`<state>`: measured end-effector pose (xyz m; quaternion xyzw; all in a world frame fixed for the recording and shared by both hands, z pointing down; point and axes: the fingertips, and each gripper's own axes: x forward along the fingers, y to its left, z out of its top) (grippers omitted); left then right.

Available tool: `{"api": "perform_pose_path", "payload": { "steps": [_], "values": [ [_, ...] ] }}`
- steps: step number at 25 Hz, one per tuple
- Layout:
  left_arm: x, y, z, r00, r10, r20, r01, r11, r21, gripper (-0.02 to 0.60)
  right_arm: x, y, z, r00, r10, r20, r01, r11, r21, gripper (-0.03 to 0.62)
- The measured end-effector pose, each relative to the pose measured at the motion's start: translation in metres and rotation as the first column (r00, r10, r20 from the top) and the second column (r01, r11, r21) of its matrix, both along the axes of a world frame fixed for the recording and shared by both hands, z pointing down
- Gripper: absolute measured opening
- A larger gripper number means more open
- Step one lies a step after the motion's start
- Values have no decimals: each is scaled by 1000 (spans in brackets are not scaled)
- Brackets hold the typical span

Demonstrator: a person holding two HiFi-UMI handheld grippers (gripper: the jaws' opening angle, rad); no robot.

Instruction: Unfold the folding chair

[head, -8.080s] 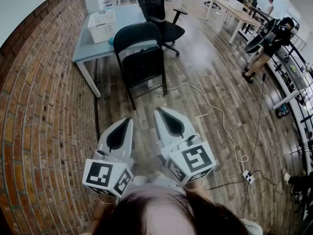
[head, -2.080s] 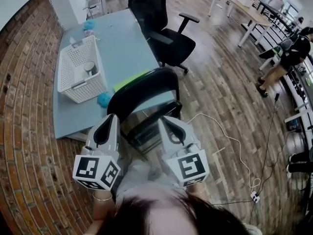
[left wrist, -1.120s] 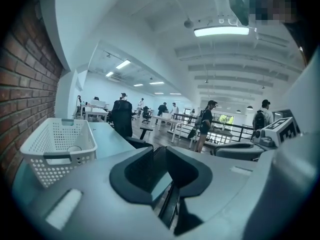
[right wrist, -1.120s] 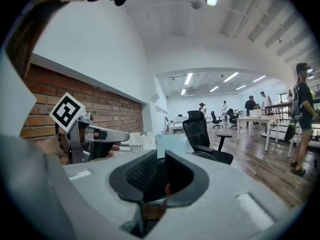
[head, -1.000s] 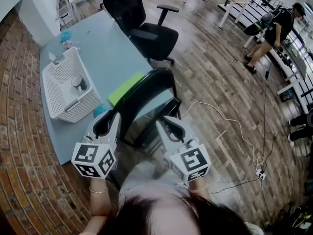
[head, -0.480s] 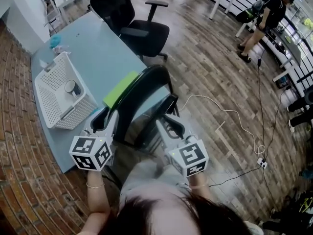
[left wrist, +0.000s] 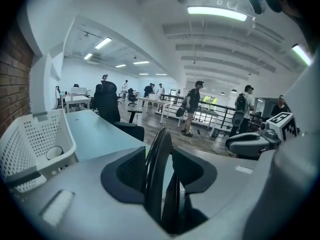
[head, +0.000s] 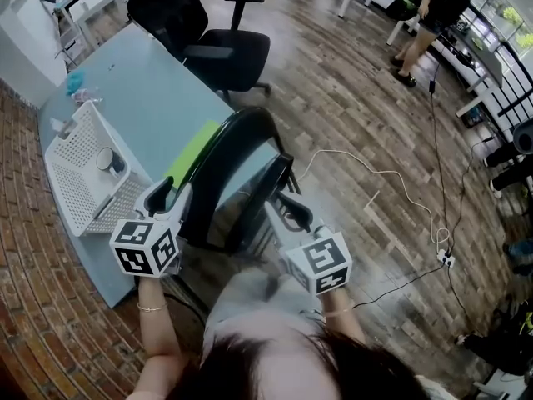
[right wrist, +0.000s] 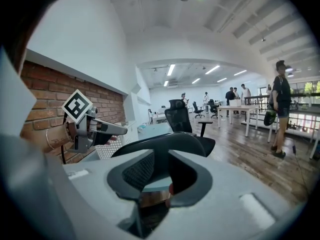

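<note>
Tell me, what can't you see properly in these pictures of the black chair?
- Chair feet: head view, covered by the person's body; both gripper views stop above them.
- Round thing in the basket: head view, too small to name.
- Green sheet on the table: head view, partly behind the chair's back.
- People far off: left gripper view, too small for details.

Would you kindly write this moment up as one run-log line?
left gripper: jaws just opened further, frame of folding chair between them | right gripper: jaws just opened further, frame between them
</note>
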<state>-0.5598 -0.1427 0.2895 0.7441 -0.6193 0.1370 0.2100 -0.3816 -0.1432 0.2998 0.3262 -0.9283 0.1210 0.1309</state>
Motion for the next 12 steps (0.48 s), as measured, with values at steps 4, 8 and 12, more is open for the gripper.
{"api": "perform_pose_path", "payload": {
  "steps": [4, 8, 12],
  "values": [
    [0, -8, 13, 999, 45, 14, -44, 998, -50, 173, 9, -7, 9, 999, 38, -1, -38, 999, -25, 81],
    [1, -16, 22, 996, 89, 30, -86, 992, -92, 183, 15, -14, 15, 998, 68, 5, -68, 997, -45, 83],
    [0, -21, 34, 990, 132, 39, -126, 982, -140, 192, 17, -19, 21, 996, 87, 8, -87, 994, -59, 83]
  ]
}}
